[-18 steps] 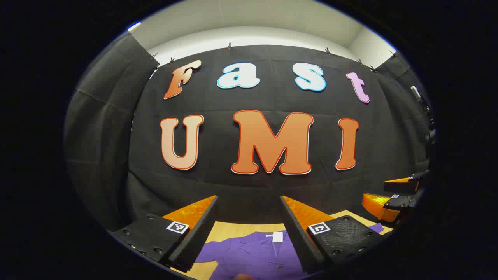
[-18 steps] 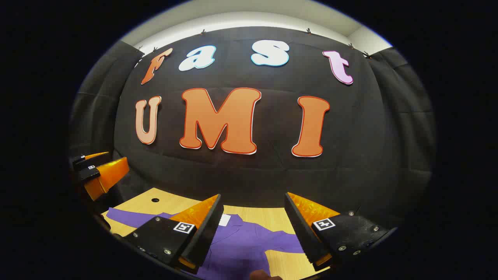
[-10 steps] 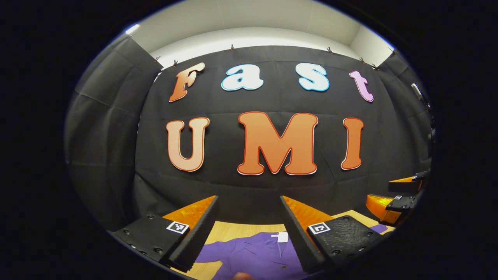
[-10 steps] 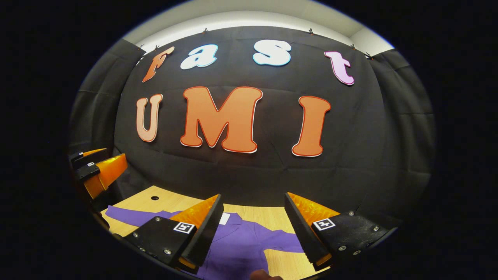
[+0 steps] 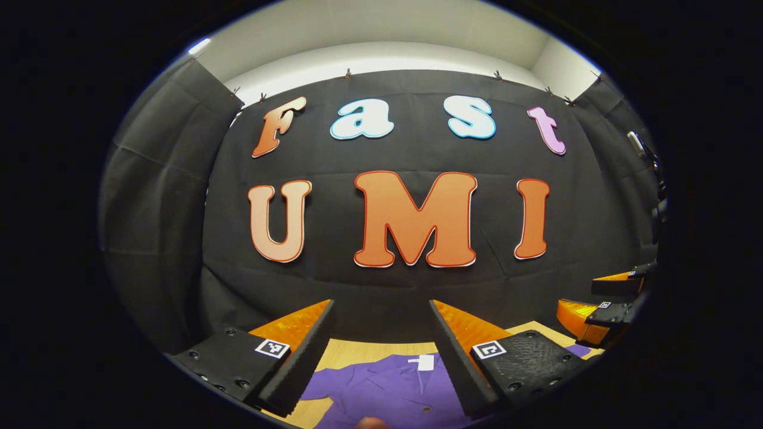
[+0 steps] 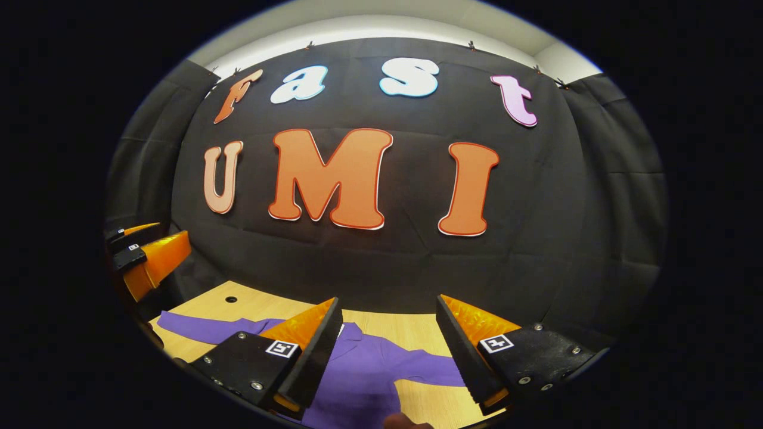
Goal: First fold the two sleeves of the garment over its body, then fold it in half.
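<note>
**Tongs held raised above an unfolded garment; only slight drift noted**

While both tongs are held high and level, facing the booth's black cloth wall, almost nothing is seen to have changed over the last second. A small sideways drift is noted in the left gripper view. In the right gripper view a slight downward tilt is noted, so that somewhat more of the light wooden tabletop (image 6: 381, 325) is taken in. No contact with the cloth has been made in that time, and the task is judged to be at its very start.

The purple button-front garment with a white neck label (image 5: 387, 387) is laid flat on the tabletop, below and ahead of both tongs. One long sleeve (image 6: 197, 328) is stretched out sideways and the other sleeve (image 6: 429, 372) is likewise laid out away from the body. Neither sleeve is folded over the body.

The left tongs (image 5: 381, 333) are held wide apart, with nothing between the jaws. The right tongs (image 6: 387, 333) are likewise spread and empty. Each gripper is visible at the edge of the other's view, well apart. A downward reach toward a sleeve end is judged to be required next.
</note>
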`<act>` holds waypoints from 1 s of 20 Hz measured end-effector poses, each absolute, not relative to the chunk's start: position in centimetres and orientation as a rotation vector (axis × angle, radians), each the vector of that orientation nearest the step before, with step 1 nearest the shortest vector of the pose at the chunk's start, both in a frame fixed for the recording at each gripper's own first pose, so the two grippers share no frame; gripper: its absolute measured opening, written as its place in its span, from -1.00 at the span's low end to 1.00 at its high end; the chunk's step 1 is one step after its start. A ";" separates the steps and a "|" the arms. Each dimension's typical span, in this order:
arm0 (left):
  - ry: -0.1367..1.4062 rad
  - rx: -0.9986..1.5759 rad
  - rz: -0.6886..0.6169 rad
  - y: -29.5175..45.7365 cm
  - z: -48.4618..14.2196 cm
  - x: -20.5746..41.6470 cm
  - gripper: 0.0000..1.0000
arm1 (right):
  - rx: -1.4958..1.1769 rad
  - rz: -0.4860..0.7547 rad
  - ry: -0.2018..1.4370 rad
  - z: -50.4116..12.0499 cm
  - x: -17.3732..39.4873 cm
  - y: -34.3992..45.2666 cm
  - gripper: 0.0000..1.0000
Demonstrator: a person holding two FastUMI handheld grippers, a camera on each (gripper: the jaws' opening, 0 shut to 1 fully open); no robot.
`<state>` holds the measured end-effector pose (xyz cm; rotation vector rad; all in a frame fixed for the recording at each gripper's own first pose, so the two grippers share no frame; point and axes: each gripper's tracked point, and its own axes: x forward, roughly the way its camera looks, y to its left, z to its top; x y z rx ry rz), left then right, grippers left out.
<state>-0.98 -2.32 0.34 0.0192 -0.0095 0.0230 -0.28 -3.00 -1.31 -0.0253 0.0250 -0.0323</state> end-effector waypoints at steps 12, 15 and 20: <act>-0.004 0.048 0.035 -3.4 0.0 -0.6 0.91 | -0.012 -0.129 0.128 -7.0 1.4 -8.5 0.89; -0.001 0.054 0.050 -3.4 0.0 -0.6 0.91 | -0.015 -0.163 0.162 -8.9 1.8 -10.6 0.89; 0.016 0.062 0.073 -3.6 -0.8 -0.8 0.91 | -0.047 -0.235 0.262 -13.0 2.5 -15.2 0.90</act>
